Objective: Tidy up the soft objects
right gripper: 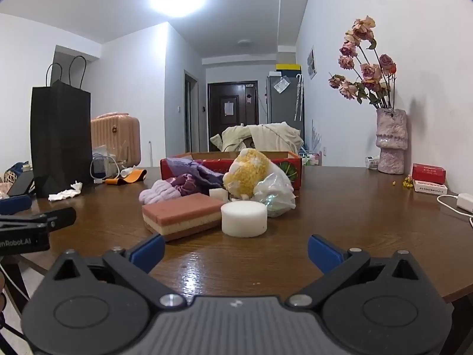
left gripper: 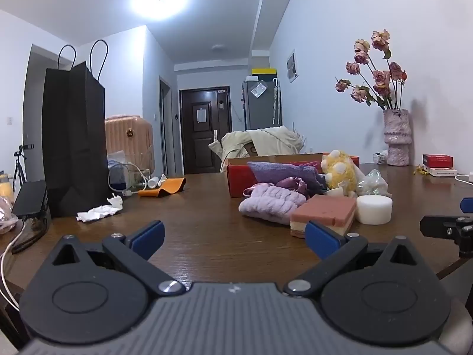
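A heap of soft things lies on the brown table before an open red cardboard box: a layered pink sponge block, a white foam cylinder, a lilac fluffy cloth, a purple towel, a yellow plush toy and a crinkled plastic bag. My left gripper stands open, low over the table's near edge, nothing between its blue pads. My right gripper is also open and empty, just short of the foam cylinder. Each gripper shows at the edge of the other's view.
A tall black paper bag stands at the left with crumpled tissue, an orange strap and cables beside it. A vase of dried roses and small red boxes sit at the right by the wall. A white charger lies far right.
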`<state>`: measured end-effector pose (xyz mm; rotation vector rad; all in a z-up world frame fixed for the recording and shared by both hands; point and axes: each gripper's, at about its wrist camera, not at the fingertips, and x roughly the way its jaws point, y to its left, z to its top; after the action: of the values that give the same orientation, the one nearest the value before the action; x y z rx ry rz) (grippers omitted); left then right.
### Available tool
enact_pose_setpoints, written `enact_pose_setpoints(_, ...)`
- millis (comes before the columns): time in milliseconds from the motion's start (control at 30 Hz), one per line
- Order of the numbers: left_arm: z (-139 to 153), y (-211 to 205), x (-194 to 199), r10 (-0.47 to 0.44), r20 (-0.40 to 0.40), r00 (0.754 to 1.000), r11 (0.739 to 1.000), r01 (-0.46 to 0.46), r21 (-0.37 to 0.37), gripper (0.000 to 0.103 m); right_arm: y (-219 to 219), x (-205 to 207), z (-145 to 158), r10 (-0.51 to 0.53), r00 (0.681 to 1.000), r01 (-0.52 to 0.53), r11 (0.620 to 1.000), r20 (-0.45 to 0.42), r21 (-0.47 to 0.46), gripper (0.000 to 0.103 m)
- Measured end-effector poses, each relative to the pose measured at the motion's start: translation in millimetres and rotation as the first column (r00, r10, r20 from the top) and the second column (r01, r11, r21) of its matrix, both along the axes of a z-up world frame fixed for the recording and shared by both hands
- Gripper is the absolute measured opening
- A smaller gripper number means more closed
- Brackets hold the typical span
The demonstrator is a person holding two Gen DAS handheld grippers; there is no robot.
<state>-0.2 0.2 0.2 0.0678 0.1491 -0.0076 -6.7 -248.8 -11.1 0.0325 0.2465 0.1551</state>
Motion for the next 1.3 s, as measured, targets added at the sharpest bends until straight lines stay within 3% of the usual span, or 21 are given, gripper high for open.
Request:
enact_pose_setpoints(167,1.1,5.5,5.8,0.001,-0.039,0.999,1.0,-0.002,-0.018,0.103,-5.3,-4.4,0.3,0.0,1.0,0.0,1.0,0.005,-0.008,0.103)
enact_pose_setpoints(400,-1.2,1.1,3.1,0.009,-0.005,1.0,1.0,-0.009,0.005,0.103,1.3,-0.8,0.4,0.006,1.0,-0.006,1.0,-0.009,-0.013,0.103)
enact_pose_setpoints(933,-0.3,0.2,2.8,0.006,-0.004,1.0,1.0,-0.006,0.005,0.103,-3.9,4.7,-1.4,0.008,1.0,-0.008,1.0,-0.015,-0.002,0.103)
enact_pose_setpoints(1300,14.9,4.2,12.8,0.025,-0.002,1.0,1.0,-0.025,-0.012,0.103,-1.3,9.4,8.4,0.016,1.0,-0.016,1.0,0.003,-0.006,0.103)
